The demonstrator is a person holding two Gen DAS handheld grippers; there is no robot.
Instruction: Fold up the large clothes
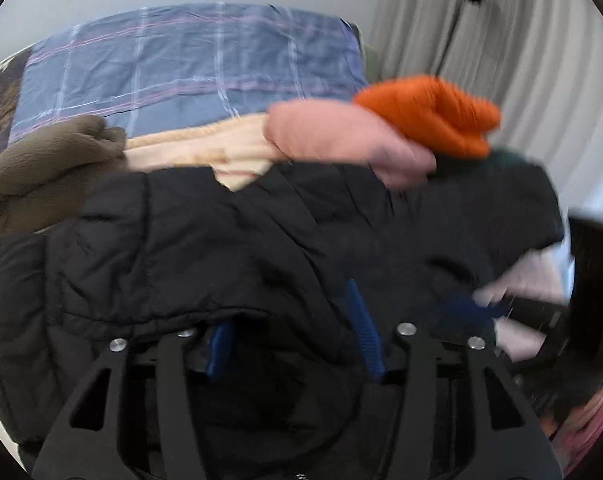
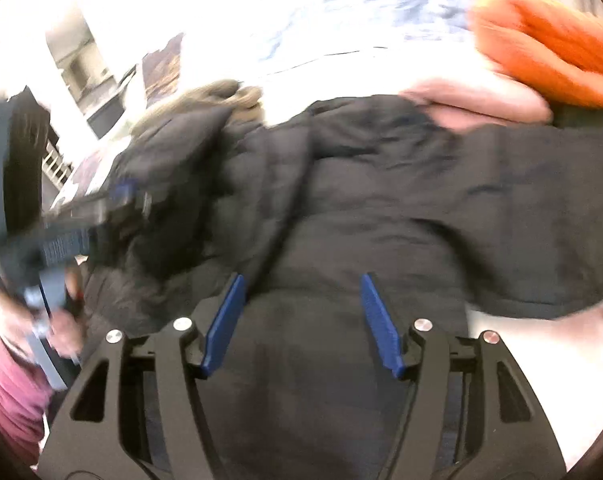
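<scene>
While both wrist views are motion-blurred, the bed (image 1: 189, 56) with its blue plaid cover is legible as the largest surface, filling the background of the left wrist view. Across its near side lies the black puffer jacket (image 1: 205, 240), spread wide and crumpled, occupying the centre of both views (image 2: 381, 184). Behind the jacket, along its far edge, sit other garments: a peach blanket (image 1: 189, 148), a brown fleece item (image 1: 41, 172) at the left, a pink folded garment (image 1: 341, 136) and an orange knit garment (image 1: 429, 112) resting on top of the pink one. Grey curtains (image 1: 501, 40) hang at the right.

The left gripper (image 1: 293, 344) is pressed into the jacket; its jaws stand apart, with black fabric draped over the left blue finger (image 1: 219, 350) and bunched between both fingers. The right gripper (image 2: 303, 324) hovers over the jacket's lower panel with jaws spread wide, both blue fingers (image 2: 225, 320) fully exposed and holding nothing. Contact between these fingers and the fabric cannot be determined.
</scene>
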